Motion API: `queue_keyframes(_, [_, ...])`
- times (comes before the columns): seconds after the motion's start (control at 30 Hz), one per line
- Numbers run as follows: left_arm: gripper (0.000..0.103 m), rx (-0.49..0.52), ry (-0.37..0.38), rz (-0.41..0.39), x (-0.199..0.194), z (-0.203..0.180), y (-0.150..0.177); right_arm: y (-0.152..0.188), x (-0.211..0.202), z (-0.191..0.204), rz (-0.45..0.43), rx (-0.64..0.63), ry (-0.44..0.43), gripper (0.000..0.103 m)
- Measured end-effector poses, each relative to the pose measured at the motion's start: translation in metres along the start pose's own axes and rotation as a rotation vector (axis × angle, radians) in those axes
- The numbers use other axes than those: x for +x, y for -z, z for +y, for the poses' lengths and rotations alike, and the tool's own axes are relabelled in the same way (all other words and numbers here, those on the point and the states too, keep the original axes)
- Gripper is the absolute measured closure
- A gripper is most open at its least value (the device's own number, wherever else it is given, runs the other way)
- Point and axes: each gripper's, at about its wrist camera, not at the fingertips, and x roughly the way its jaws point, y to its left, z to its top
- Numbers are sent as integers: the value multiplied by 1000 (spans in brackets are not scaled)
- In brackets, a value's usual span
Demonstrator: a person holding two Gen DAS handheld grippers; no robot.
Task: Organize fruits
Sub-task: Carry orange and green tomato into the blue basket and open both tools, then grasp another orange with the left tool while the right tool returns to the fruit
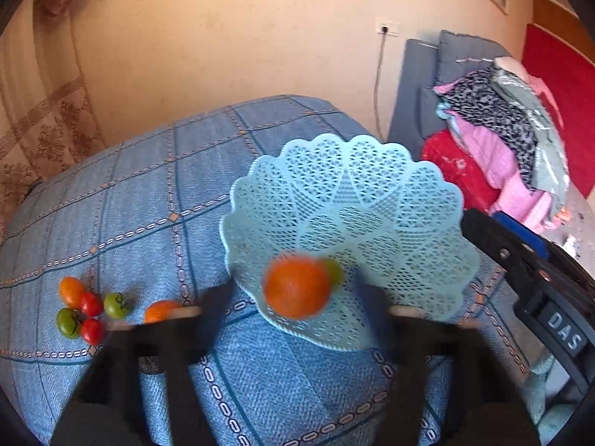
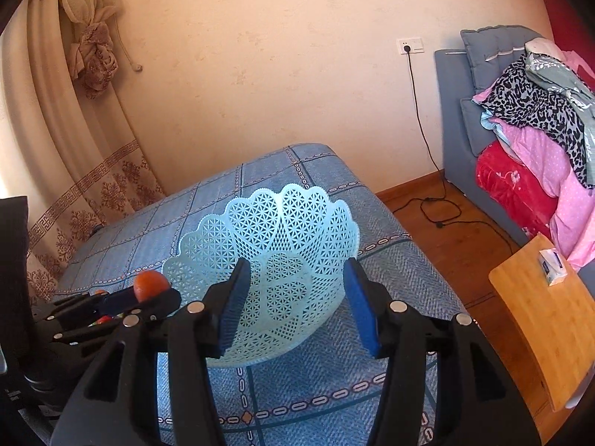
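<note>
A light blue lattice basket sits on the blue bedcover, its inside facing me. My left gripper stands wide open over the basket's near rim. A blurred orange tomato is in the gap, clear of both fingers, with a green tomato just behind it. Several more tomatoes lie in a cluster on the cover at the left, and another orange one sits beside the left finger. In the right wrist view my right gripper is open, its blue pads either side of the basket without pressing it.
The bedcover drops off at the right to a wooden floor with a black cable. A wooden board with a small box is at the right. A grey sofa piled with clothes stands beyond, and curtains hang at the left.
</note>
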Motion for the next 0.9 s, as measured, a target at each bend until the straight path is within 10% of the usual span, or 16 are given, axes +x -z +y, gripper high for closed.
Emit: queue_keyframes(0.9, [7, -113, -198, -182, -103, 78, 13, 18, -30, 58, -17, -94, -94, 32])
